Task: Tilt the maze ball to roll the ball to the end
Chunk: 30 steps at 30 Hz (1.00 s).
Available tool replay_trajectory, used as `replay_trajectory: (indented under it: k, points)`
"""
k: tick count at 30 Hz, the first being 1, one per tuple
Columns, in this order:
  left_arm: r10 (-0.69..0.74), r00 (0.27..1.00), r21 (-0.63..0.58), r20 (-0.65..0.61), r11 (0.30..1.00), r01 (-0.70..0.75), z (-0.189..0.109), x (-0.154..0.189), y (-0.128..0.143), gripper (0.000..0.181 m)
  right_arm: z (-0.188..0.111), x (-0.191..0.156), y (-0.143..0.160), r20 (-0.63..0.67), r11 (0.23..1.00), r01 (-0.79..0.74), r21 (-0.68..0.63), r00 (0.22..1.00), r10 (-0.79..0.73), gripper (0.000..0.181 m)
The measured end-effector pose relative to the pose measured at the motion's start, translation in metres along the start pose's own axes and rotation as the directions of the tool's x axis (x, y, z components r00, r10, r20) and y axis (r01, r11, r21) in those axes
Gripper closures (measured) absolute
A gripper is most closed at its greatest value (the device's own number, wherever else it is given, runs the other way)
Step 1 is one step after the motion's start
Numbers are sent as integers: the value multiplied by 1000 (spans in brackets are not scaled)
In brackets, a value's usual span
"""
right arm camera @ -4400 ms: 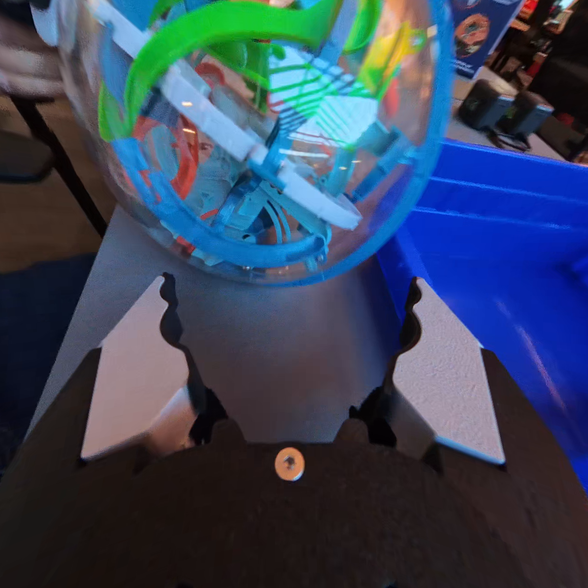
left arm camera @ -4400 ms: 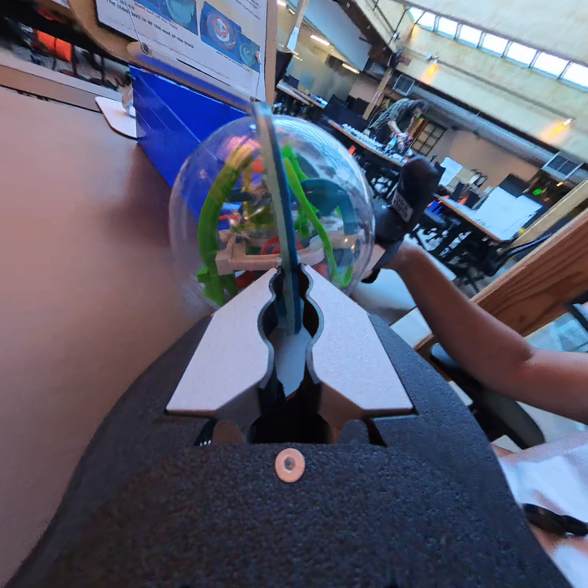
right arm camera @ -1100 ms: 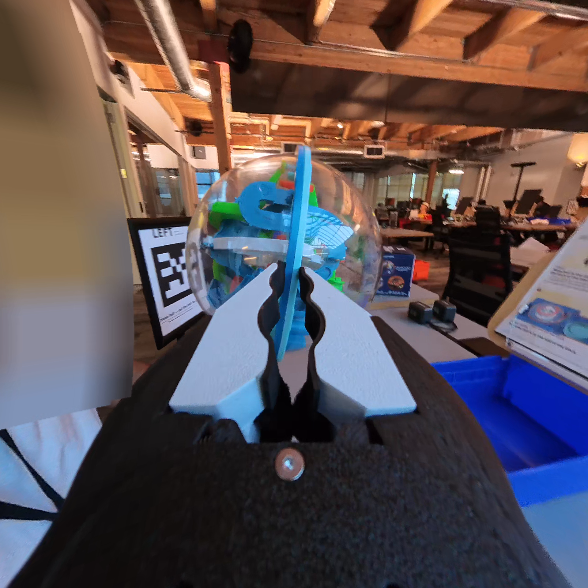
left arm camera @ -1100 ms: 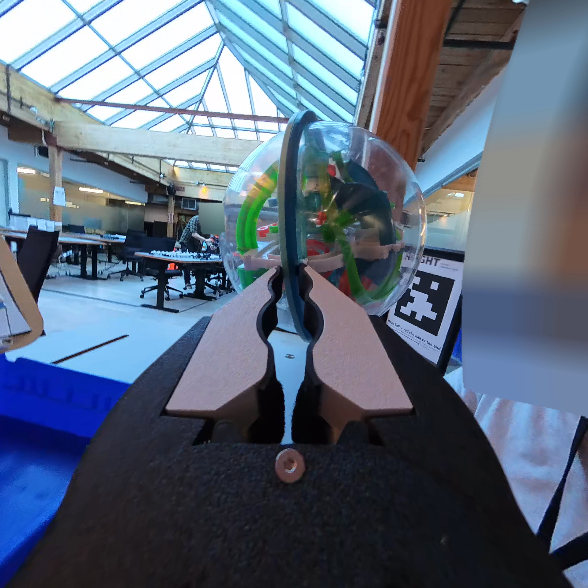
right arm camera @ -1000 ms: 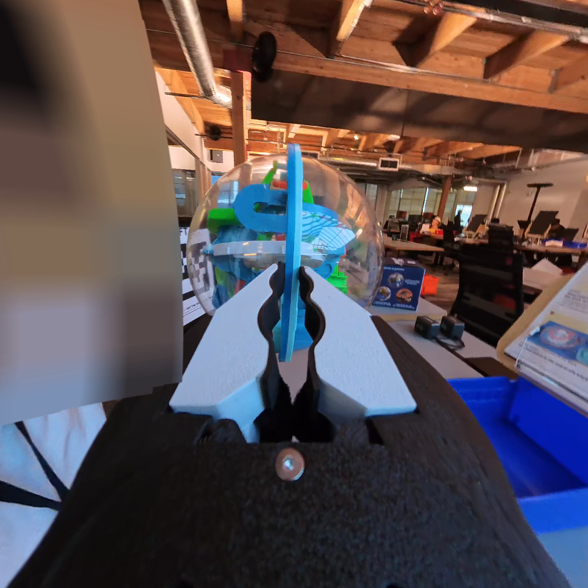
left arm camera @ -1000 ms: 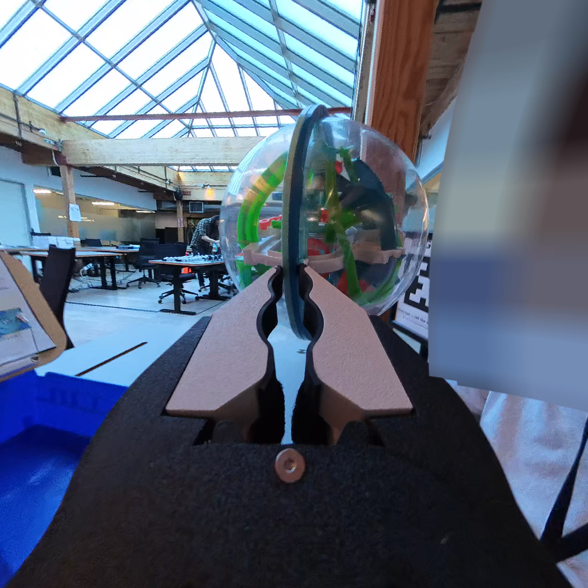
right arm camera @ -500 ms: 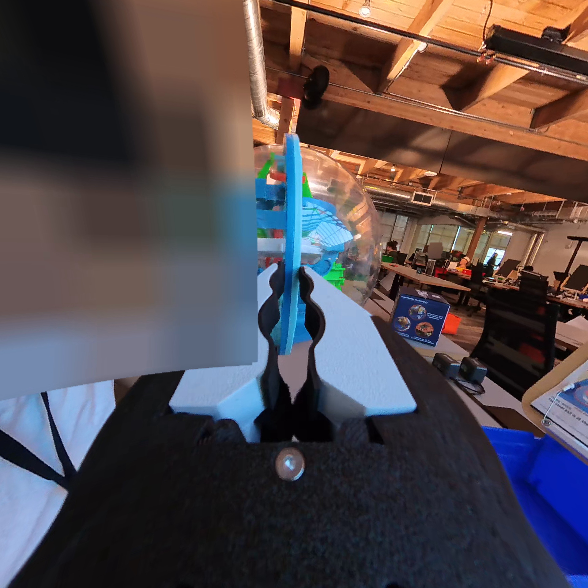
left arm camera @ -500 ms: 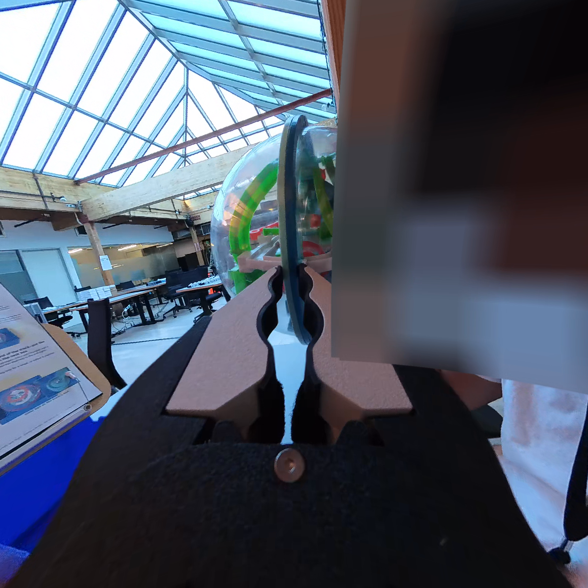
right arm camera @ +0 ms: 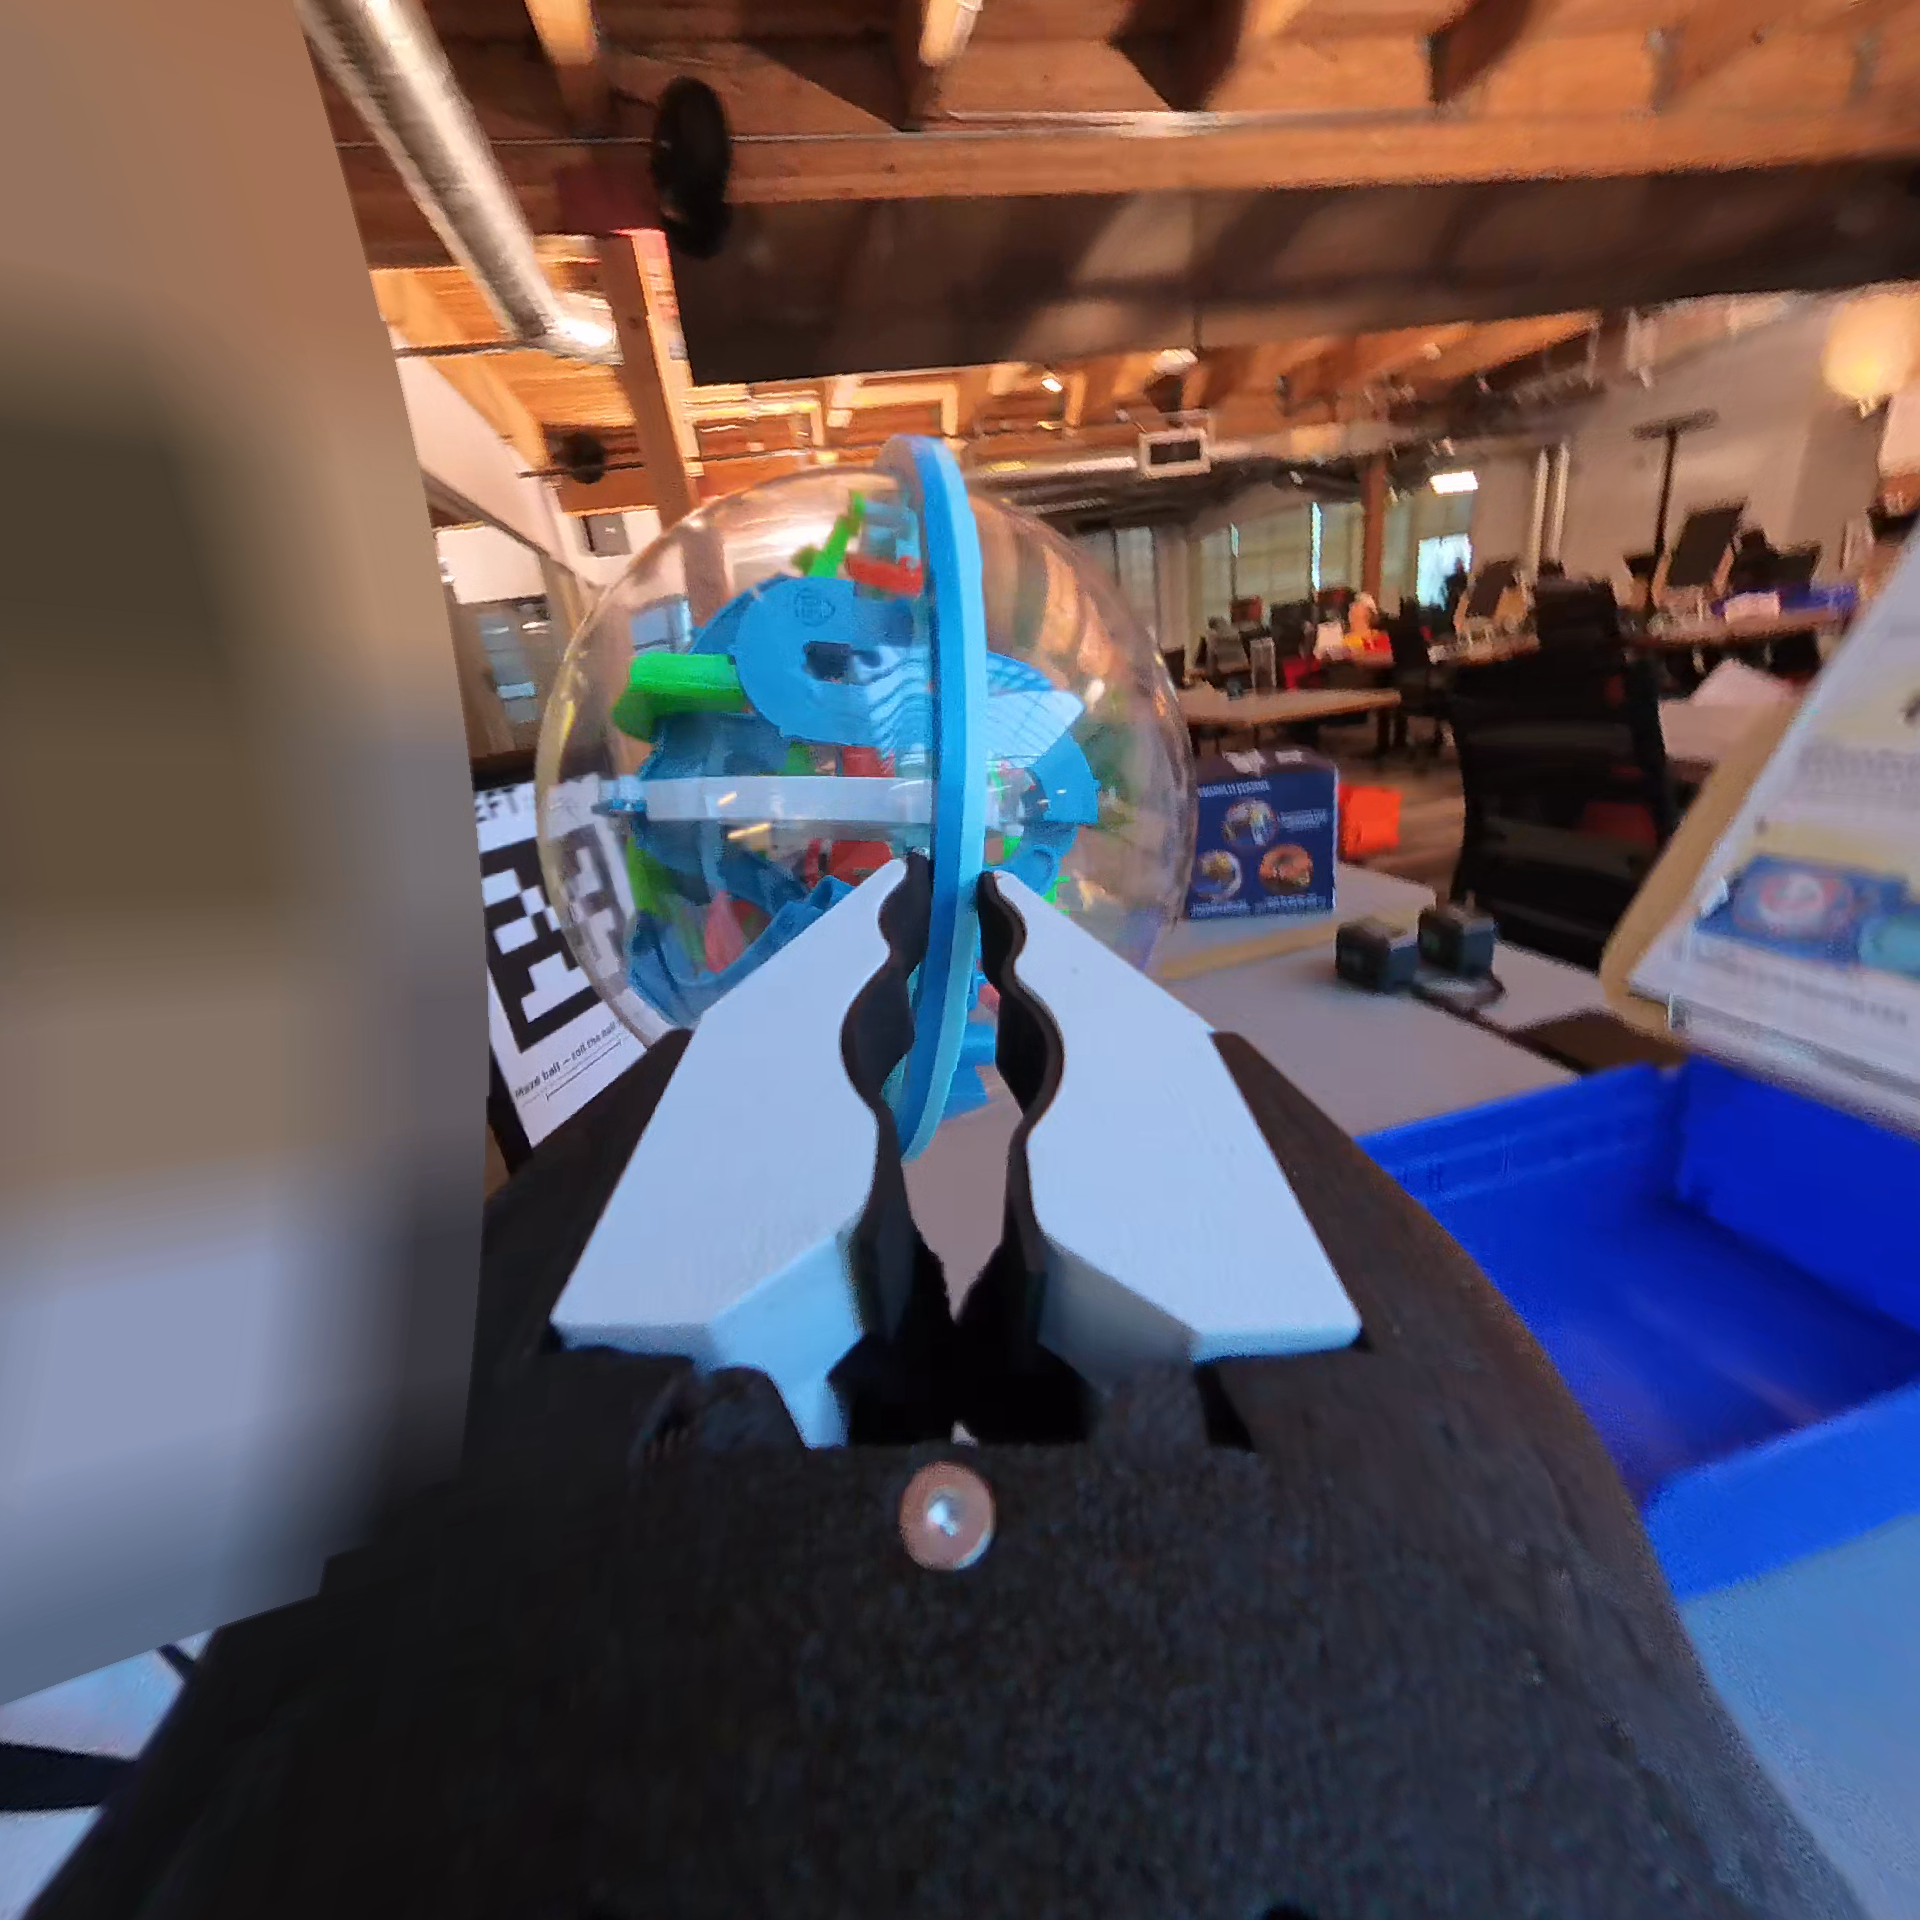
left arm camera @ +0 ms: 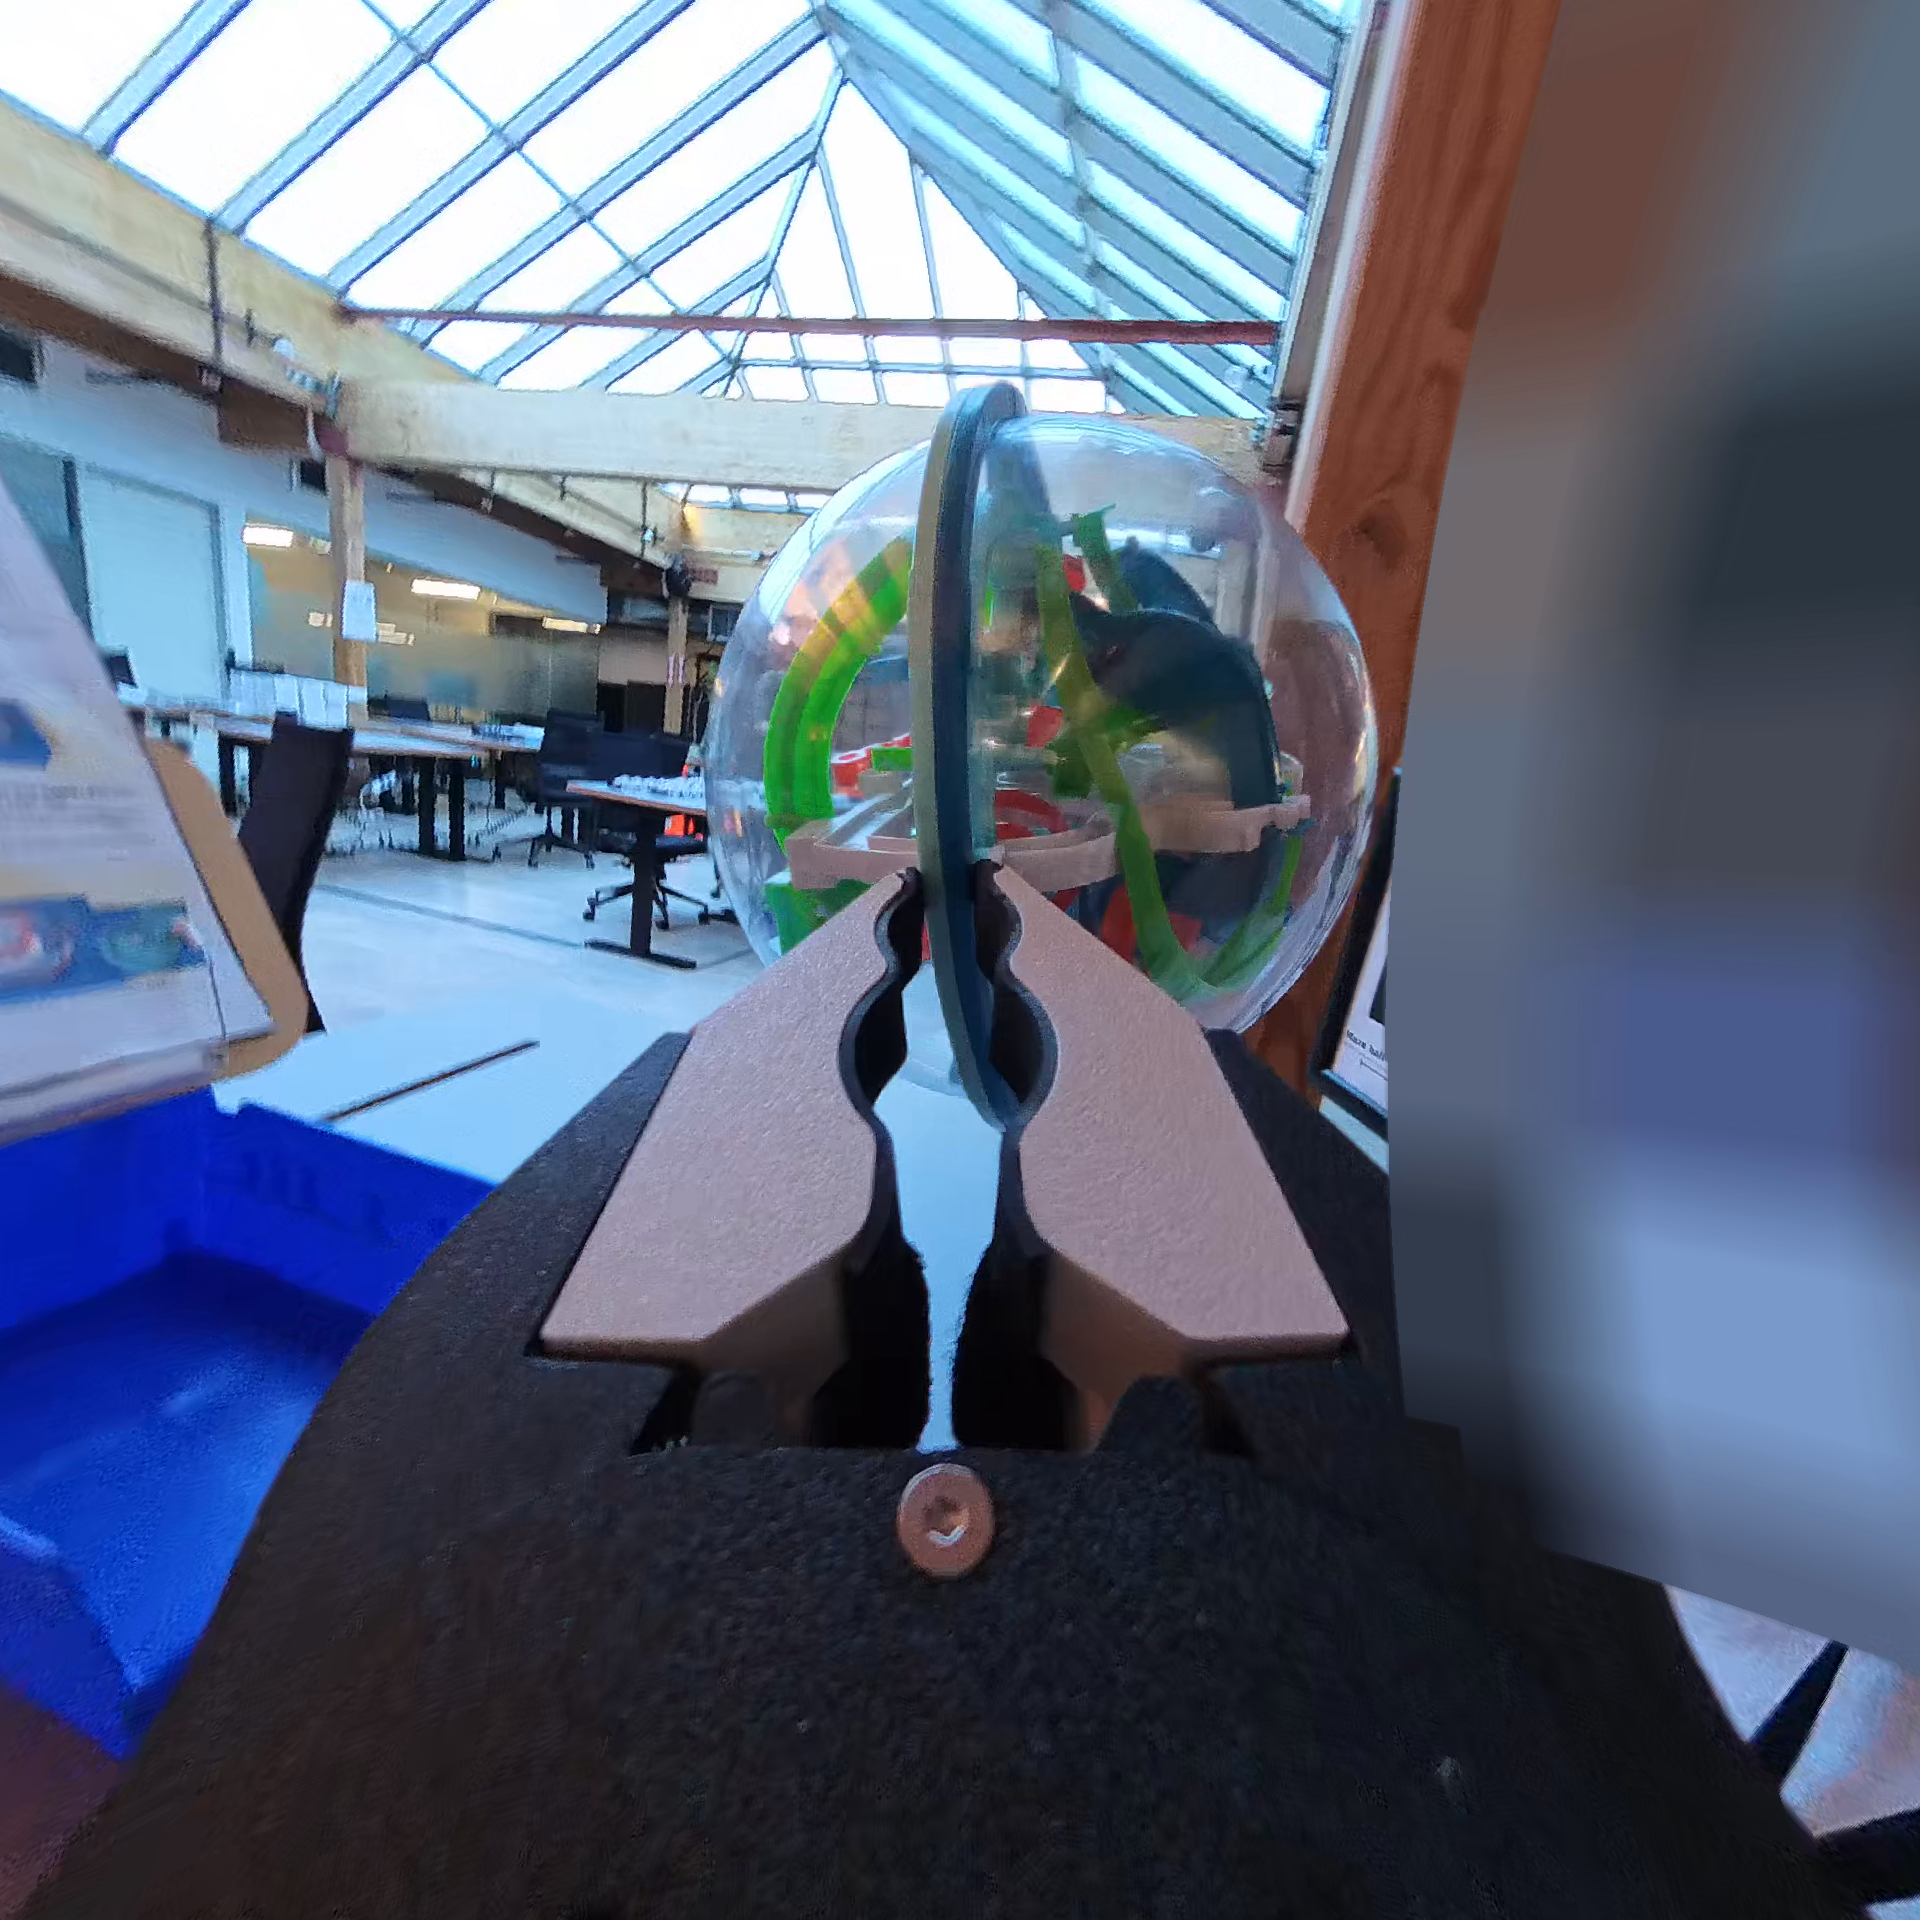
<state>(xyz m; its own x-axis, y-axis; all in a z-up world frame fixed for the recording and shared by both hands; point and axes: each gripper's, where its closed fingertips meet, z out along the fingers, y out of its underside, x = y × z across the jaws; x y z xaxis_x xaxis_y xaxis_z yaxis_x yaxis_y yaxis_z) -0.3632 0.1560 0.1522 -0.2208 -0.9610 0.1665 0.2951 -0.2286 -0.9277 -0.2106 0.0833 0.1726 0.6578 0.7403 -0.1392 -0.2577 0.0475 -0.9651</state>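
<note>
The maze ball (left arm camera: 1049,727) is a clear sphere with green, blue, red and white tracks inside and a blue rim around its middle. It is held up in the air between both grippers. My left gripper (left arm camera: 951,883) is shut on the blue rim (left arm camera: 940,665) from one side. My right gripper (right arm camera: 948,862) is shut on the same rim (right arm camera: 954,665) of the maze ball (right arm camera: 862,748) from the opposite side. The small ball inside cannot be made out.
A blue bin (left arm camera: 135,1361) lies below left in the left wrist view and below right in the right wrist view (right arm camera: 1704,1216). An instruction sheet on a board (left arm camera: 94,883) stands beside it. A marker card (right arm camera: 540,914), a small box (right arm camera: 1262,836) and a wooden post (left arm camera: 1392,416) lie beyond.
Both grippers have lowered and turned with the maze ball since half a second ago, so the bin and desks show again. 4.4 s ago the right gripper was open below the ball; now it grips the rim.
</note>
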Motion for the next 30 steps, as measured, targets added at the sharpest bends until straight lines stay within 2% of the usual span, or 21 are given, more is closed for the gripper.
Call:
replay_trajectory:
  k: [1, 3, 6, 10, 12, 14, 17, 23, 30]
  points:
    - [-45, 999, -14, 22, 999, 46, 1, -9, 6, 174, 0, 11, 4, -26, 998, -62, -15, 998, 61, 173]
    - [-162, 985, -28, 56, 986, 164, 2, -27, 24, 174, -1, 34, 20, -59, 978, -209, -25, 976, 207, 173]
    - [-386, 919, -4, 75, 922, 388, -7, -51, 63, 174, -5, 65, 68, -82, 901, -427, -72, 903, 421, 173]
    - [-629, 757, 27, 177, 772, 635, -29, -80, 138, 174, -22, 93, 154, -157, 713, -688, -137, 726, 670, 173]
    - [-697, 685, 41, 213, 707, 706, -36, -85, 170, 174, -32, 102, 185, -192, 612, -780, -127, 625, 757, 174]
    - [-729, 635, 41, 255, 664, 746, -40, -86, 194, 174, -41, 109, 206, -222, 545, -832, -104, 554, 803, 174]
    - [-753, 589, 42, 292, 625, 779, -41, -86, 211, 174, -49, 115, 223, -251, 458, -885, -84, 464, 850, 174]
    - [-801, 460, 66, 383, 520, 851, -42, -94, 232, 173, -56, 122, 236, -344, 375, -920, -111, 389, 855, 174]
    - [-836, 388, 82, 387, 450, 889, -31, -102, 238, 173, -64, 132, 235, -381, 286, -952, -107, 305, 873, 173]
